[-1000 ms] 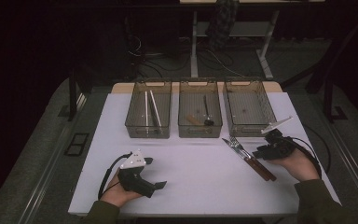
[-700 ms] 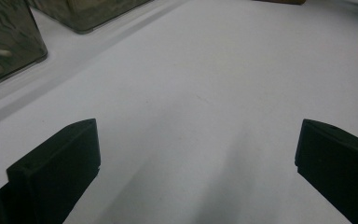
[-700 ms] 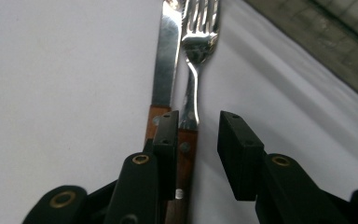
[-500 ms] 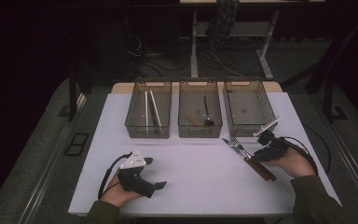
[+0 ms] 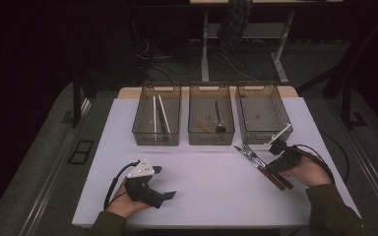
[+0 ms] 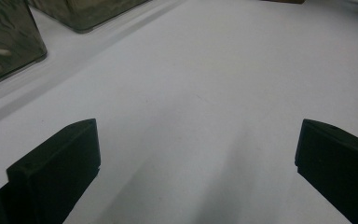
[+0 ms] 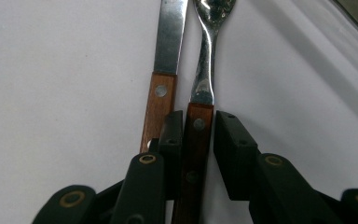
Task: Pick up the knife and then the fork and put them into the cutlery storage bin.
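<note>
Beside fork (image 7: 200, 88): knife (image 7: 161, 88) touching | right gripper (image 7: 198, 140) closing around fork handle, small gap

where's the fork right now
The fork lies on the white table at its right side in the high view, beside the knife, its wooden handle between the right gripper jaws.

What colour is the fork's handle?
Reddish-brown wood with metal rivets; the fork shows best in the right gripper view.

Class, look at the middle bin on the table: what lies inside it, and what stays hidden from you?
Inside the middle bin lie a dark-handled utensil and a wooden-handled piece. The tinted front wall hides what sits close behind it, and the utensils' kind is too small to tell.
</note>
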